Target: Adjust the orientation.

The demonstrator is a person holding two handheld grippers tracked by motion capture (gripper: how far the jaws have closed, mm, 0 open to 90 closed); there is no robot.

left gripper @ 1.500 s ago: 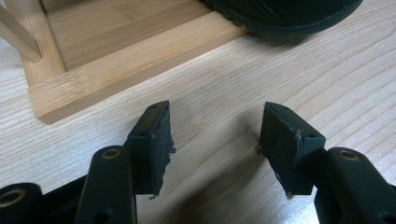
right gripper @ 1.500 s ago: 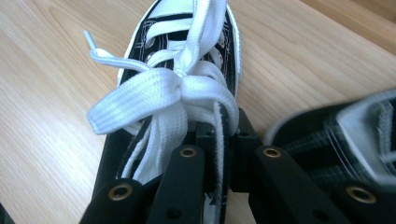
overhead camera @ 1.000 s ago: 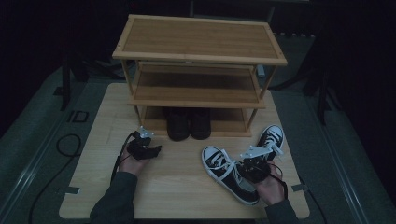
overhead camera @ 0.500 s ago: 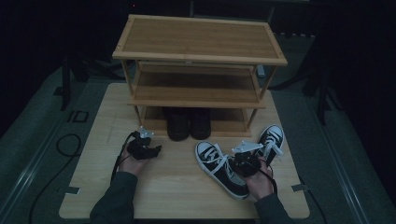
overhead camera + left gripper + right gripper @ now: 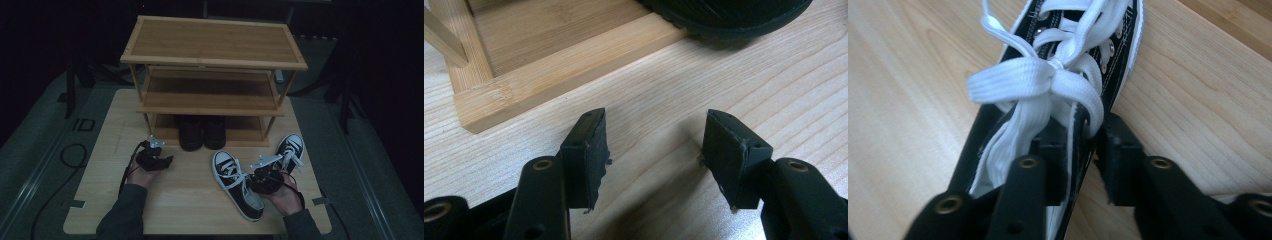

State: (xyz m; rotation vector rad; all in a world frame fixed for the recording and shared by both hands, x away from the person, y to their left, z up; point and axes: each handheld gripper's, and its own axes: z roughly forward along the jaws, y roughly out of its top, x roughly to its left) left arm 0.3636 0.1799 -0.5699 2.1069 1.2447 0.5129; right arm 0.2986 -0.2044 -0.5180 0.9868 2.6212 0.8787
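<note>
Wooden table [image 5: 195, 200] carries a three-tier bamboo shoe rack [image 5: 212, 75] at the 12 o'clock end. On the rack's bottom tier, at table level, stands a pair of dark shoes [image 5: 202, 132], toes toward the person; in the left gripper view the edge of one dark sole shows at 1 o'clock, resting on the rack's base board [image 5: 569, 70]. At about 4 o'clock of the rack, a black high-top sneaker with white laces [image 5: 237, 185] lies on the table, white toe cap toward 11 o'clock, heel end toward 5 o'clock. A second matching sneaker [image 5: 290, 150] lies just beside it at 2 o'clock, toe toward the rack. Right gripper [image 5: 264, 175], held in the person's right hand [image 5: 285, 197], sits at the ankle opening of the first sneaker. Right gripper view: the sneaker's collar wall [image 5: 1075, 145] stands between the two black jaws, one inside the shoe and one outside; a small gap shows at the outer pad, so the grip looks loosened. These jaws have just been opening, with the collar between them. The lace bow [image 5: 1033, 80] lies at 12 o'clock of the jaws. Left gripper [image 5: 155, 160], in the left hand [image 5: 142, 172], rests at 7 o'clock of the rack, near its front left leg. Its jaws stand apart over bare wood, holding nothing.
</note>
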